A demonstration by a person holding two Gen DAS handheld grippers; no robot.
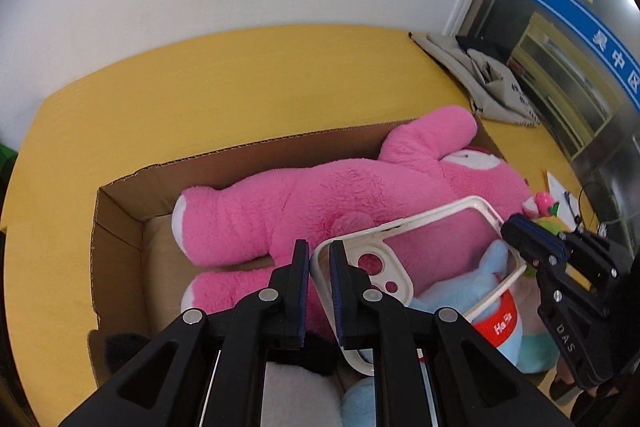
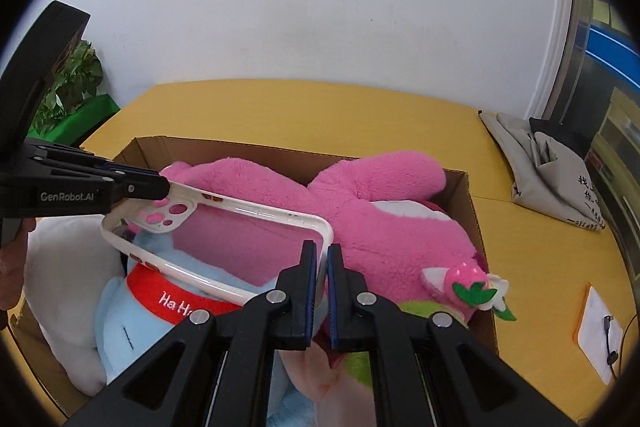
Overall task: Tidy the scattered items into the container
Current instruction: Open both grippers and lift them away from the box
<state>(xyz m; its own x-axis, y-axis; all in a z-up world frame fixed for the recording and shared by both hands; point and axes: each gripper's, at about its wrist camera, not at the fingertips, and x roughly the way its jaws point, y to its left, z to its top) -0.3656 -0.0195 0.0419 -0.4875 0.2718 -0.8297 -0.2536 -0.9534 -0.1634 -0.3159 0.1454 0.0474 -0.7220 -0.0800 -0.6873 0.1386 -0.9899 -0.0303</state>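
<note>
Over the open box, both grippers at one item.

Item: phone case, white rim, clear back, camera cut-outs at one end; held level above the toys, not yet lying in the box.
Container: cardboard box on the yellow table, already crowded.
Contents: pink plush lying lengthwise; blue plush with red band beneath the case; white plush at the left wall.
Left gripper: jaws narrow, pinching the rim at the camera-end corner.
Right gripper: jaws narrow, nipping the rim at the opposite corner.
Handling, by judgement: light, thin, springy; smooth rim likely slippery; flexes if squeezed across the hollow.
Hold: on the rim edge near a corner, never the clear panel.
Elsewhere: grey folded bag at the table's far corner.
</note>
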